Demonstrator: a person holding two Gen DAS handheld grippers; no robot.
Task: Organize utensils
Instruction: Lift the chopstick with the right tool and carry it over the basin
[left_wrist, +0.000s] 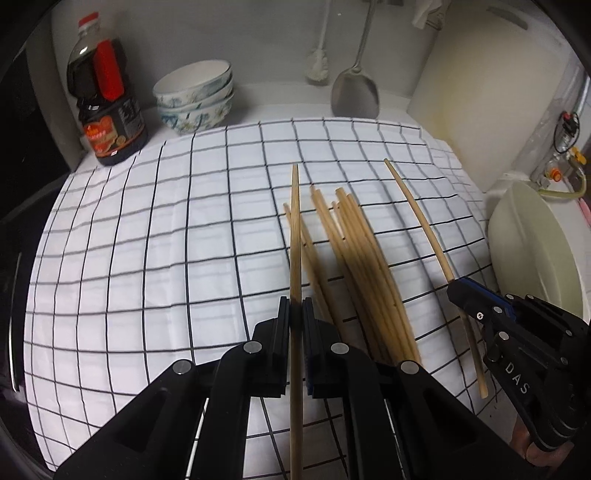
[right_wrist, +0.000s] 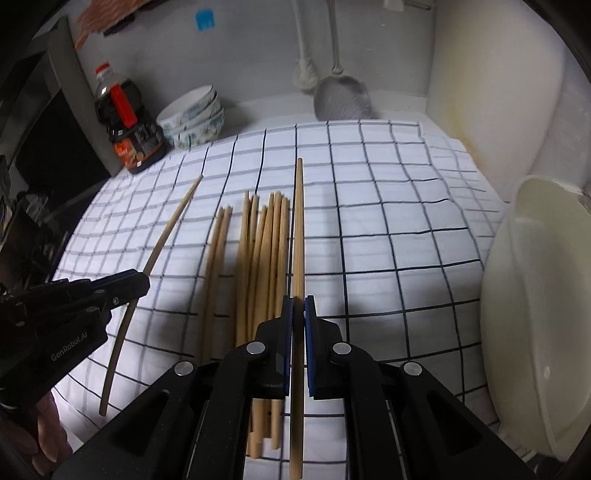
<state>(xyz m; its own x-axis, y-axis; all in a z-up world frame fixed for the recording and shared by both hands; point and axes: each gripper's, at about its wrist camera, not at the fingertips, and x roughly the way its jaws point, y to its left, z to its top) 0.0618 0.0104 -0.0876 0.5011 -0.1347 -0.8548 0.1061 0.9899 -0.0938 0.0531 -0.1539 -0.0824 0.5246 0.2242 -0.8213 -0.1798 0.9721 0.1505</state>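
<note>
Several wooden chopsticks (left_wrist: 364, 266) lie in a loose bundle on a white checked cloth (left_wrist: 166, 240); the bundle also shows in the right wrist view (right_wrist: 258, 258). My left gripper (left_wrist: 295, 306) is shut on one chopstick (left_wrist: 294, 236) and holds it pointing forward, left of the bundle. My right gripper (right_wrist: 298, 304) is shut on another chopstick (right_wrist: 298, 229), right of the bundle. The right gripper shows in the left wrist view (left_wrist: 461, 291), the left gripper in the right wrist view (right_wrist: 142, 282), each with its chopstick.
A soy sauce bottle (left_wrist: 105, 99) and stacked bowls (left_wrist: 194, 96) stand at the back left. A metal spatula (left_wrist: 354, 92) and a brush (left_wrist: 317, 66) hang at the back wall. A cream basin (right_wrist: 535, 306) stands at the right, beside a white board (left_wrist: 491, 92).
</note>
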